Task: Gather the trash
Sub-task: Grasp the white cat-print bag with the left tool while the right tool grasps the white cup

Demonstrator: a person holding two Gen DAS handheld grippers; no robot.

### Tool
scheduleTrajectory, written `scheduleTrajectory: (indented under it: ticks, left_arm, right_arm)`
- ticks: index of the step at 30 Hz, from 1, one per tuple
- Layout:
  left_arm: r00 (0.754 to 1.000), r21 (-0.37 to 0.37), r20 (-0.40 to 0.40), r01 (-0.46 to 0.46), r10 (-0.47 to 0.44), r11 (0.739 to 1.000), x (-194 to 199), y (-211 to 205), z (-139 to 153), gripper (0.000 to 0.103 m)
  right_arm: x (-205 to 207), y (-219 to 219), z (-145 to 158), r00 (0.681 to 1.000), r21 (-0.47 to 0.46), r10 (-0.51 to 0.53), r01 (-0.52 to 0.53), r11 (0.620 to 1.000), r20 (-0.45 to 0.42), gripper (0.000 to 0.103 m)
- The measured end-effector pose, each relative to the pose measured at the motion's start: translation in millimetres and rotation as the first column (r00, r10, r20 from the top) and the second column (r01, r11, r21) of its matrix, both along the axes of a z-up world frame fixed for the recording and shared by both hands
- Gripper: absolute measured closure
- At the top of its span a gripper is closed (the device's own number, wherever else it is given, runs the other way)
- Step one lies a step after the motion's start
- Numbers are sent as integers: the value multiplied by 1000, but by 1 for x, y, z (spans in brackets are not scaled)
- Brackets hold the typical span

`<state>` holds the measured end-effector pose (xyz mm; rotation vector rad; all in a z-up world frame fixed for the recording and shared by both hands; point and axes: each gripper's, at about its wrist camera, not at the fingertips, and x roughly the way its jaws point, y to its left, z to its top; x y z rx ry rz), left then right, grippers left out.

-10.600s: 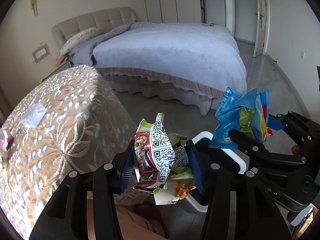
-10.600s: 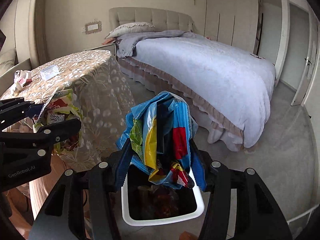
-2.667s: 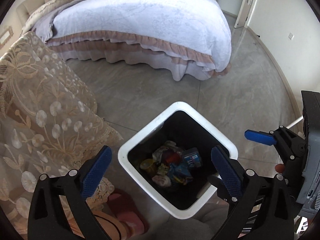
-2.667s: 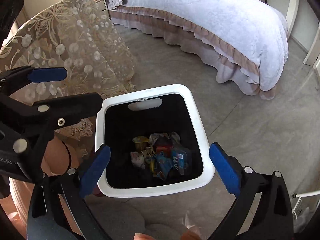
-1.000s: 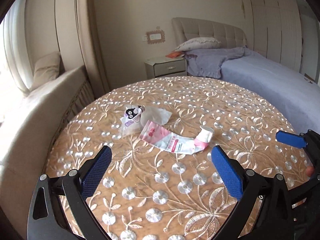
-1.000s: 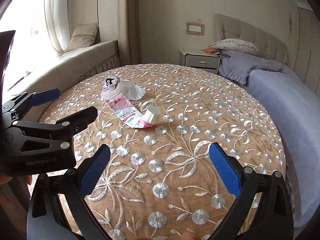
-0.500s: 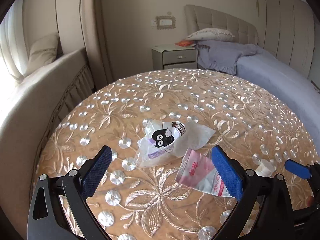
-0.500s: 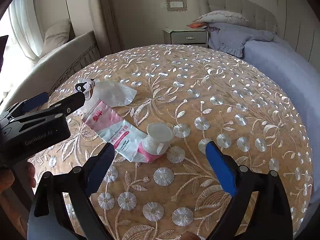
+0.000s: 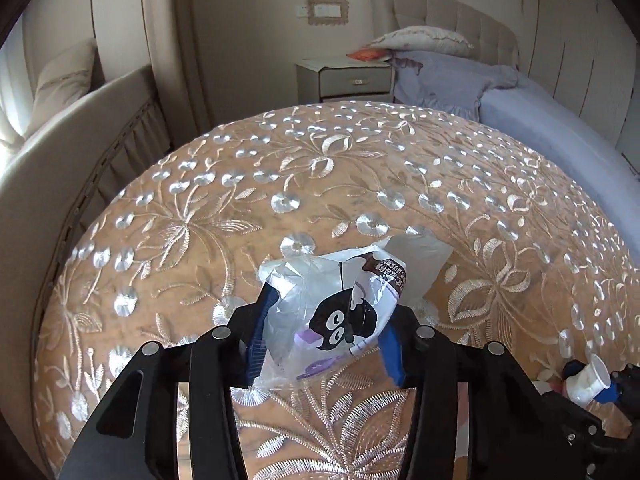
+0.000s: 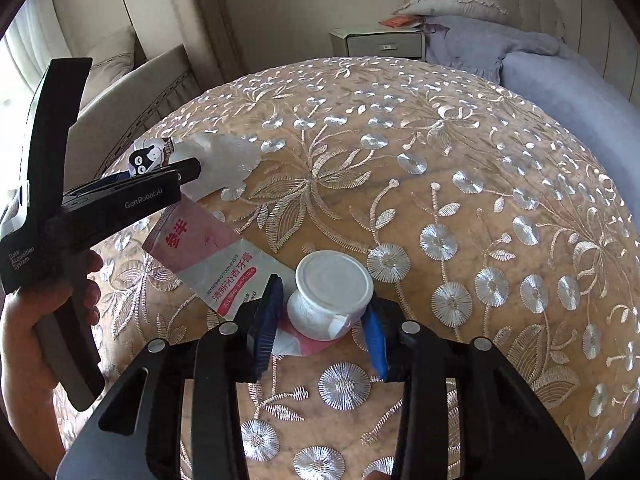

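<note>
A clear plastic wrapper with a black cartoon cat [image 9: 340, 312] lies on the embroidered round table [image 9: 320, 184]. My left gripper [image 9: 326, 340] is shut on this wrapper; it also shows in the right wrist view [image 10: 160, 160]. A flattened pink and white toothpaste tube [image 10: 224, 260] lies beside it, its white cap [image 10: 332, 292] facing me. My right gripper [image 10: 322, 324] has closed around the cap end, both blue pads against it. The cap and the right gripper's tip also show in the left wrist view [image 9: 588, 378].
A bed with a lilac cover [image 9: 540, 112] stands to the right behind the table. A grey nightstand [image 9: 348, 78] is at the back. A beige window seat [image 9: 52, 148] runs along the left. The table edge curves away close on the left.
Both grippers have moved forward and down to the table and closed. The left one took hold of the cat wrapper, the right one closed on the toothpaste tube's cap end.
</note>
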<state>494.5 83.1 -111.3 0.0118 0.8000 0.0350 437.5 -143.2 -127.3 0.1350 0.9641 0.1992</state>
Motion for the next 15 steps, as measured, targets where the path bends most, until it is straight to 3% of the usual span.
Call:
scheduleTrajectory:
  ticks: [6,15]
  left_arm:
    - [998,18,68,7,-8,1000,-34,-6,20,63]
    - [983,45,176,40,-48,998,-127,-40,55,63]
  right_arm:
    - [-21,-4,12,999,-25,11,-10,1000,45,67]
    - [-75,-23,34,994,-68,26,-18,998,108,67]
